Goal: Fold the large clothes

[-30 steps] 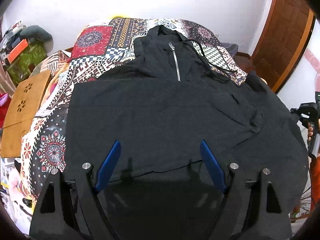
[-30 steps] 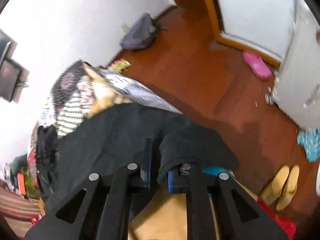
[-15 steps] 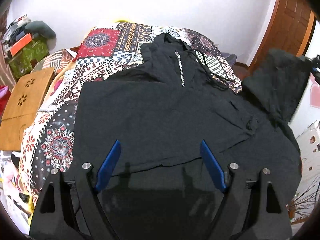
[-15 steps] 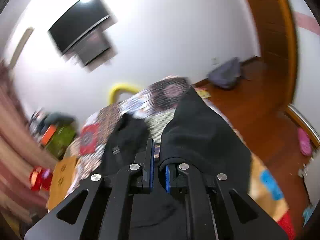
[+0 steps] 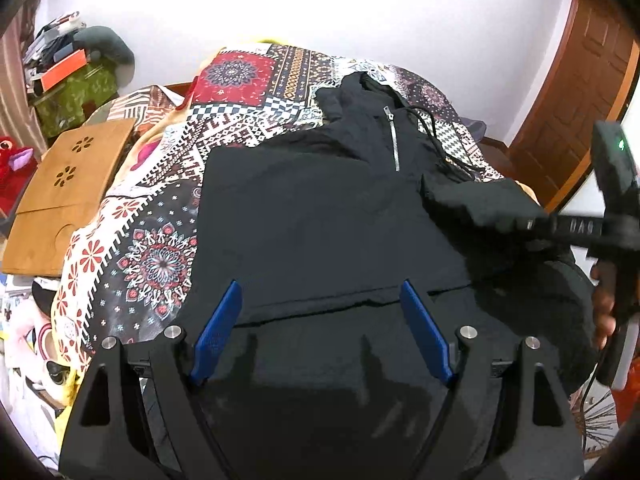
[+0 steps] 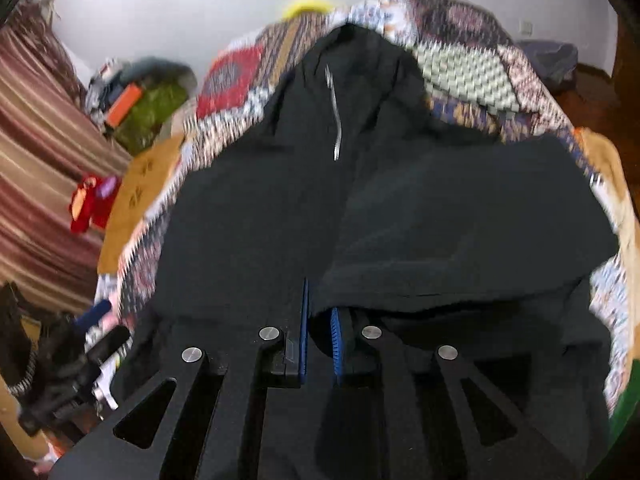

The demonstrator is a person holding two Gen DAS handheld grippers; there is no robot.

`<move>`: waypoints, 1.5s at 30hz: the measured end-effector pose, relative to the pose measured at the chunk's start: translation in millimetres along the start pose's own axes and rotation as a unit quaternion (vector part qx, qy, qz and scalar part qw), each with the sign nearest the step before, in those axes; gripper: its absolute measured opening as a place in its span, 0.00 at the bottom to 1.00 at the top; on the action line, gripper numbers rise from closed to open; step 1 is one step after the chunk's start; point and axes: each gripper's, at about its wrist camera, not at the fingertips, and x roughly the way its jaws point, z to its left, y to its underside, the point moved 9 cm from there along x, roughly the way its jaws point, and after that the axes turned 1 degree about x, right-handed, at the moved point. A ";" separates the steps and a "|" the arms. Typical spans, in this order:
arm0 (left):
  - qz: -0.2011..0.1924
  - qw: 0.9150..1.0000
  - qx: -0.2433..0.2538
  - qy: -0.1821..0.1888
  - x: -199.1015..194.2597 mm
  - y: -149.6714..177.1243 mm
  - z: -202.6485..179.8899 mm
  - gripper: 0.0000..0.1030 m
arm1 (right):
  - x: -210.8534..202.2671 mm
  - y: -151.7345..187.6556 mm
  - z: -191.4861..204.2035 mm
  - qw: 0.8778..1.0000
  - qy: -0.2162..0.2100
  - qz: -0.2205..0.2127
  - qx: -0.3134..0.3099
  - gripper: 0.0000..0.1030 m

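A big black hoodie (image 5: 320,216) is lying spread out on a bed covered with a bright patterned blanket (image 5: 256,92). The hood end is lying far from the cameras, and a silver zipper (image 5: 394,140) is running down from the neck. In the left wrist view, the left tongs (image 5: 320,332) are hanging over the near edge of the hoodie with their blue pads (image 5: 218,332) standing far apart, and nothing is sitting between them. This view is also showing the right tongs (image 5: 516,222) coming in from the right side, carrying a bunched-up sleeve (image 5: 472,200) over the body of the hoodie, with a hand (image 5: 604,304) holding the handle behind them. It is also showing a brown wooden board (image 5: 68,196) beside the bed, a red stuffed toy (image 5: 12,168), a green bag (image 5: 76,96) and a brown door (image 5: 592,80). The right wrist view is blurry. It is showing something the other view is not: the two blue pads of the right tongs (image 6: 320,332) are sitting close together and are pinching a fold of black cloth, which is draping over the right finger and across the right half of the hoodie. This view is also showing a striped curtain (image 6: 36,152) on the left and a bit of the left tongs (image 6: 96,340) low in the corner
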 end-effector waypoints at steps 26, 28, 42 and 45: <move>-0.046 0.979 0.194 0.049 17.2 -89.4 -183.1 0.89 | -156.1 -1.6 -142.8 0.981 0.136 -0.132 0.036 0.54; -0.034 0.974 0.217 0.062 29.8 -90.0 -206.8 0.89 | -158.2 2.3 -155.5 0.979 0.148 -0.130 0.045 0.54; 0.061 0.938 0.324 0.105 114.0 -61.0 -331.6 0.89 | -157.6 27.0 -205.6 0.979 0.158 -0.105 0.078 0.54; 0.093 0.931 0.335 0.111 137.0 -49.2 -346.7 0.87 | -153.6 29.5 -209.8 0.979 0.159 -0.100 0.080 0.54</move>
